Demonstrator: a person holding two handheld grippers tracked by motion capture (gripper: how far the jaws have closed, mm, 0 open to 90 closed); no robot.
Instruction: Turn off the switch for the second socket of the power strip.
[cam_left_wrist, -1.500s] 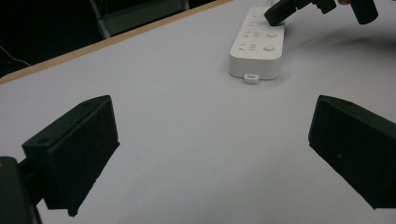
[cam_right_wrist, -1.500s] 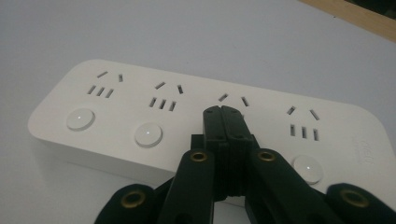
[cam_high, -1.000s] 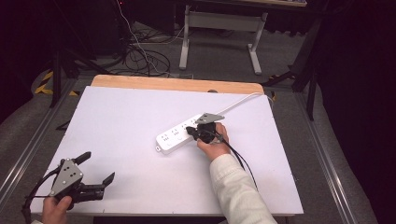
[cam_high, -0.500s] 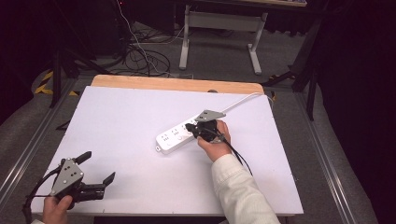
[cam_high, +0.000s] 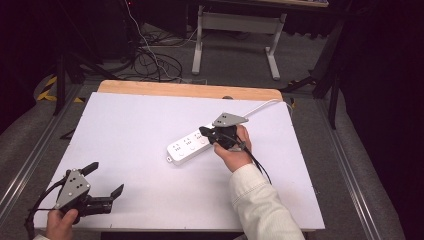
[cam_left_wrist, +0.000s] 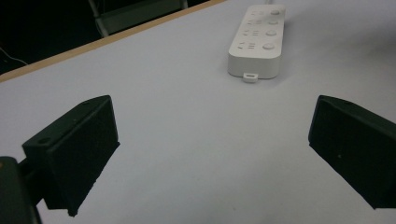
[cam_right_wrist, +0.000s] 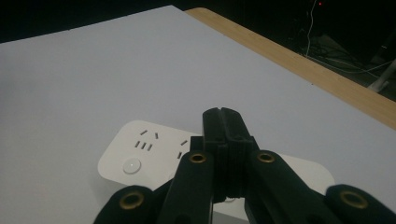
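Lying mid-tabletop (cam_high: 125, 125): white power strip (cam_high: 189, 146), no readable writing or brand. Right gripper (cam_high: 206, 133) over strip's cable end, jaws pressed together, nothing between. Left gripper (cam_high: 104, 179) well apart from strip, near tabletop's front-left corner, jaws spread wide, empty.

The person's right arm wears a cream-white ribbed sleeve (cam_high: 262, 200). Each hand carries a black two-jaw claw topped by a grey three-cornered plate dotted with small dark holes: the left claw (cam_high: 104, 180) and the right claw (cam_high: 204, 131). A black cable trails from each. In the right gripper view, brass-coloured rivets ring the black linkage arms. The left jaws are blocky black wedges.
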